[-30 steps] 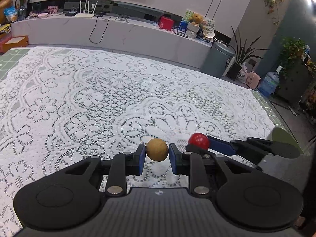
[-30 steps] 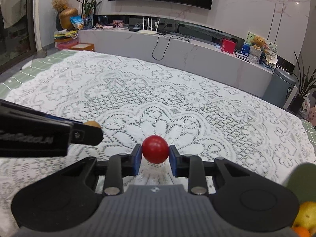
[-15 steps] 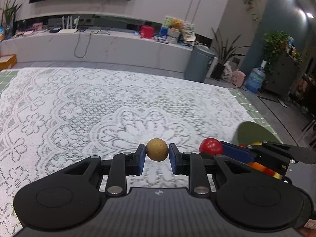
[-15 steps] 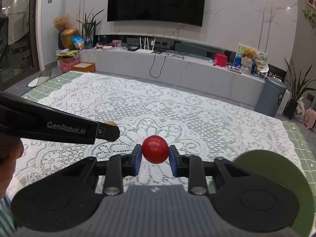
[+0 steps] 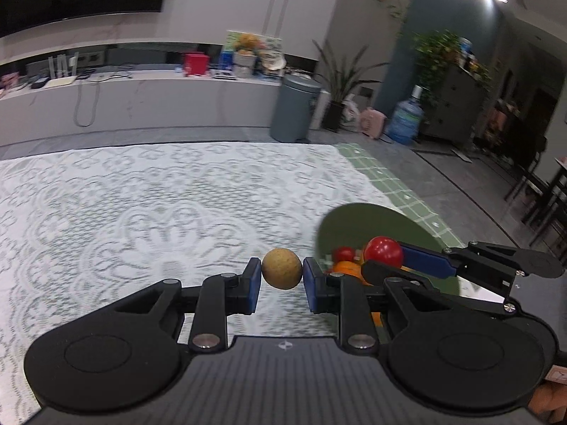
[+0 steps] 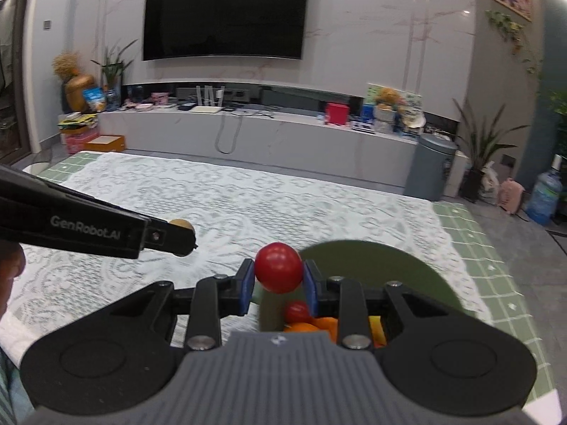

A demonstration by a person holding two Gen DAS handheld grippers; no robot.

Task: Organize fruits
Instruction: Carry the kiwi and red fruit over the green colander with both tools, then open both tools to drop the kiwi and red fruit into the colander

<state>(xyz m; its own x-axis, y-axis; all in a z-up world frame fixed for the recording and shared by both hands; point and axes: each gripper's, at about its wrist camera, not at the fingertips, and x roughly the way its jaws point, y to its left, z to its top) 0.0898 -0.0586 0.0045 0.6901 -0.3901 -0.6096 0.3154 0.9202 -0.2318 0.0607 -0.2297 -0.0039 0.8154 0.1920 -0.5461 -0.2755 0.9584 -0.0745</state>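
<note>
While both fruits were round, with no long axis to tell, the left claw was clamped on a tan fruit over the lace cloth. The right claw gripped a red fruit, now above the green plate with its other fruits, unlike a second ago.

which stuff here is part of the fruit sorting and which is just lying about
Job: round tan fruit in left gripper; glossy red fruit in right gripper; dark green bowl holding fruit.

Lying about: grey lidded bin, blue water jug, red box.
</note>
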